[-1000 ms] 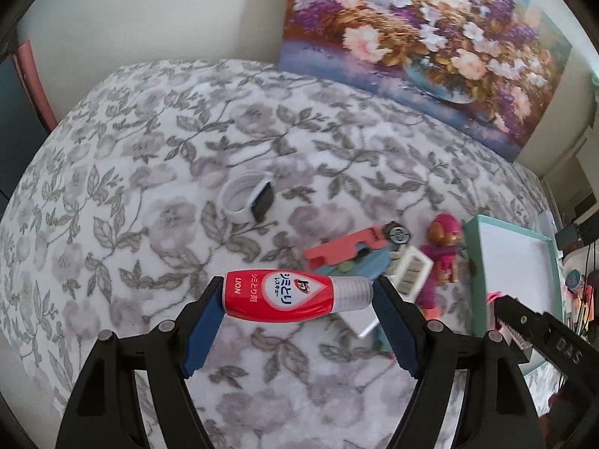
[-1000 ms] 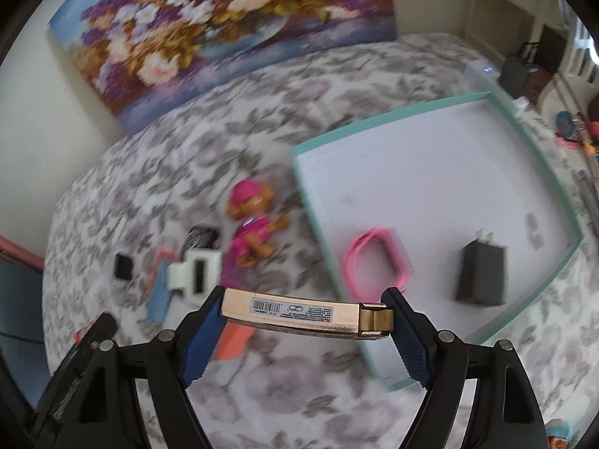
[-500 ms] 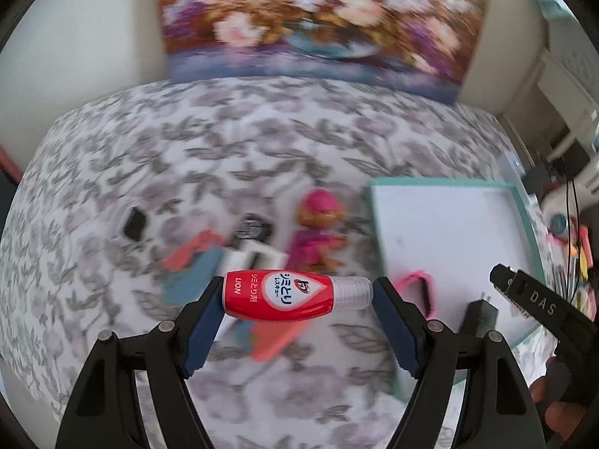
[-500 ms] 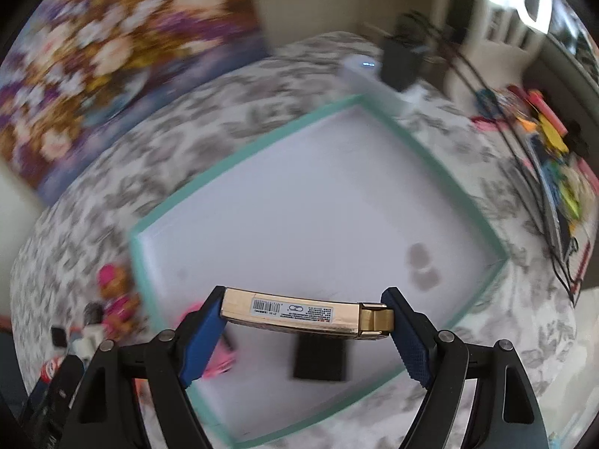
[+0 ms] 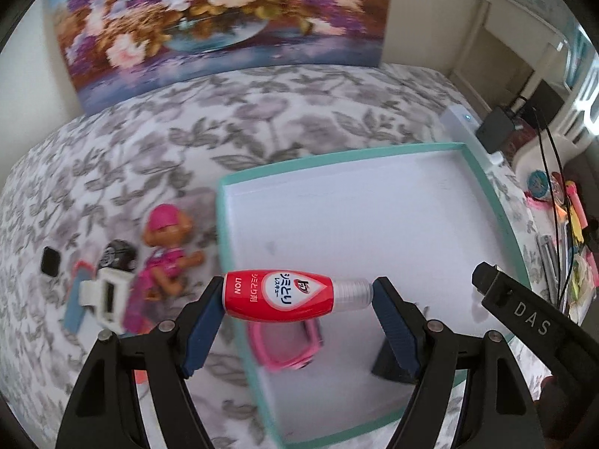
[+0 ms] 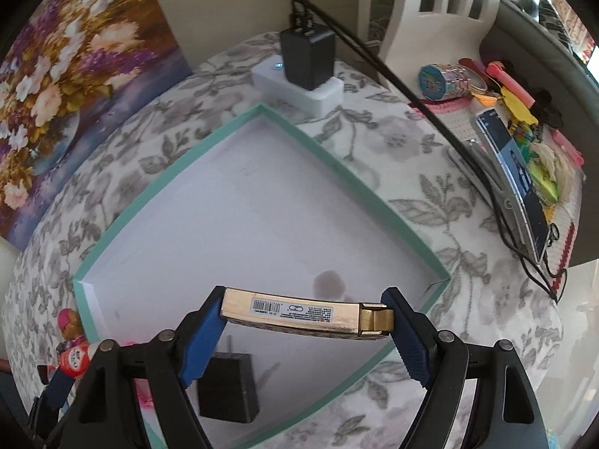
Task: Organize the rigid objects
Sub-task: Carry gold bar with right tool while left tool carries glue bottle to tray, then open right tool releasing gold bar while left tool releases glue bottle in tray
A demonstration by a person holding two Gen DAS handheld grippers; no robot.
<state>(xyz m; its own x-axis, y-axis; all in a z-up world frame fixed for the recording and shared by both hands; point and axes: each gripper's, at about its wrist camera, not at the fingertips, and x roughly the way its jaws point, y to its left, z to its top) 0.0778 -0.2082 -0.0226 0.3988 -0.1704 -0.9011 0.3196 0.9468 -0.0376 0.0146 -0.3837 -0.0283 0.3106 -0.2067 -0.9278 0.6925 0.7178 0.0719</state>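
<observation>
- Red bottle (image 5: 277,294): pinched end to end in the left tongs (image 5: 295,299), long axis crosswise between the pads, above the near-left corner of the teal-rimmed tray (image 5: 337,161).
- Gold box (image 6: 307,316): pinched likewise in the right tongs (image 6: 305,321), over the tray's bare floor.
- Below the tongs: pink band (image 5: 288,344), black adapter (image 6: 228,387).
- Left of the left tongs, on the bed: doll (image 5: 166,247).

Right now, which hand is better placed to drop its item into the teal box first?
Right. The right gripper holds the gold box over the teal box; the left gripper holds its red bottle nearer the box's rim.
</observation>
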